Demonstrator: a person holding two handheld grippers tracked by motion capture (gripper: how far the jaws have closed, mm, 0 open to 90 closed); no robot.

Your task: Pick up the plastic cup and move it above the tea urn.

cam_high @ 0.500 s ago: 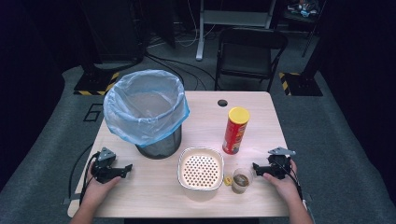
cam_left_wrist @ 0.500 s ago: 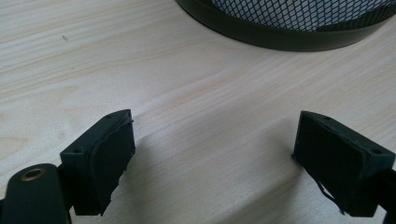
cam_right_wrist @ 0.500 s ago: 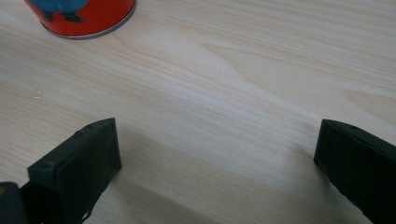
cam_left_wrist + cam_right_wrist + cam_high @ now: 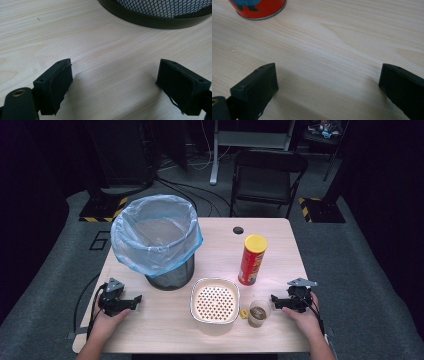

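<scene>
My left gripper (image 4: 136, 298) rests low on the wooden table (image 4: 220, 245) at the front left, held by a hand; its jaws stand open over bare wood (image 4: 113, 75). At the front right my right gripper (image 4: 274, 299) lies on the table, also open, with nothing between its jaws (image 4: 328, 82). A black mesh bin (image 4: 167, 279) lined with a blue bag (image 4: 155, 232) stands just beyond the left gripper; its base (image 4: 155, 15) shows ahead of the left jaws. A red crisp tube with a yellow lid (image 4: 251, 259) stands beyond the right gripper, with its base (image 4: 258, 8) in the right gripper view.
A white perforated bowl (image 4: 215, 300) sits at the front centre. Beside it stand a small clear cup (image 4: 258, 312) with brown contents and a small yellow piece (image 4: 243, 314). A round cable hole (image 4: 238, 230) is near the far edge. A black chair (image 4: 265, 175) stands behind the table.
</scene>
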